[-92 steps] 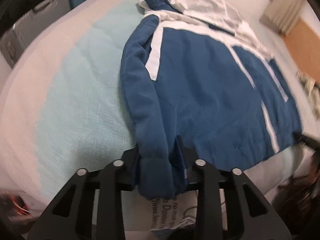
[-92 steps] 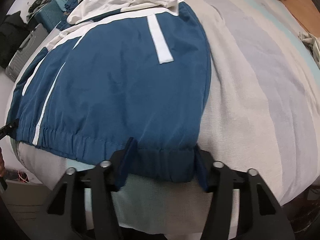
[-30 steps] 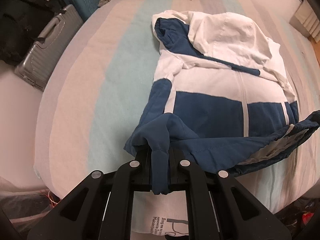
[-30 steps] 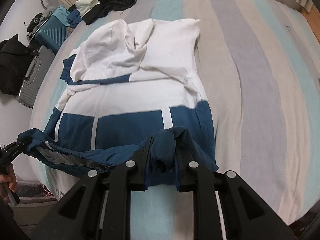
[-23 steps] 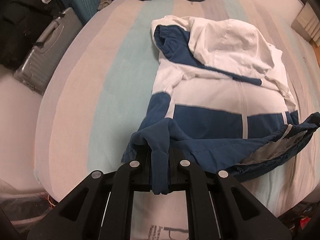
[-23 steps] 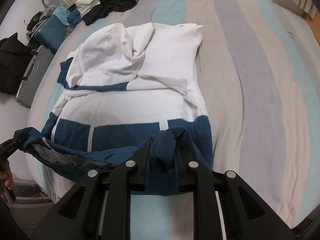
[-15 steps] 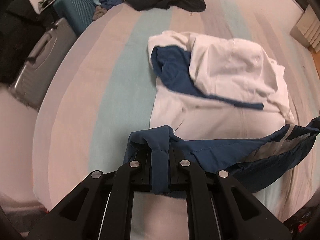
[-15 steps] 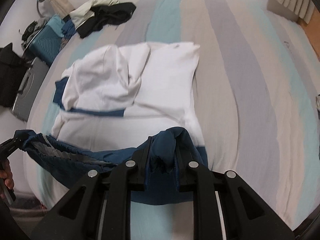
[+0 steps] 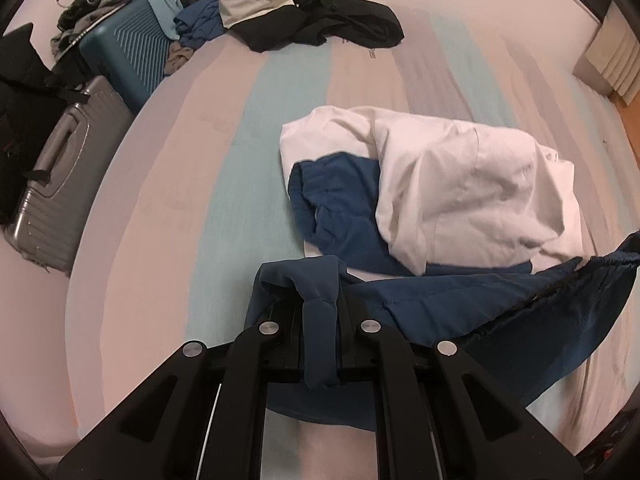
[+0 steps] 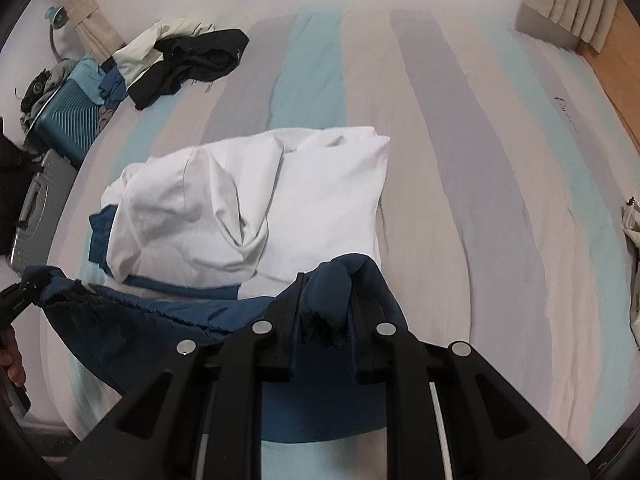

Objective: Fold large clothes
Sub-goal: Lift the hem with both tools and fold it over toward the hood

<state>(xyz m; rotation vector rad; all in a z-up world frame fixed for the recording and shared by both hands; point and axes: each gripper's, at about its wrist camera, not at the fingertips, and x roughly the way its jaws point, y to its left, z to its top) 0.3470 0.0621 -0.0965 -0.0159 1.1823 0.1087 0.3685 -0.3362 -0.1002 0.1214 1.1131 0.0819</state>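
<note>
A blue and white hooded jacket lies on the bed, its white hood and shoulders spread flat at the far end. My left gripper is shut on one corner of the blue hem, which bunches between its fingers. My right gripper is shut on the other corner. Between the two, the blue hem hangs stretched and lifted above the bed, reaching over the jacket's lower half up to the white part. In the right wrist view, the left gripper and the hand holding it show at the left edge.
The bed cover has grey, teal and beige stripes. A heap of black and cream clothes lies at its far corner. A grey suitcase and a teal suitcase stand beside the bed. Curtains and wooden floor lie to the right.
Both grippers have carried the blue hem toward the hood end. The jacket's blue body, spread out a second ago, is now folded under the lifted hem, and the white part is closer.
</note>
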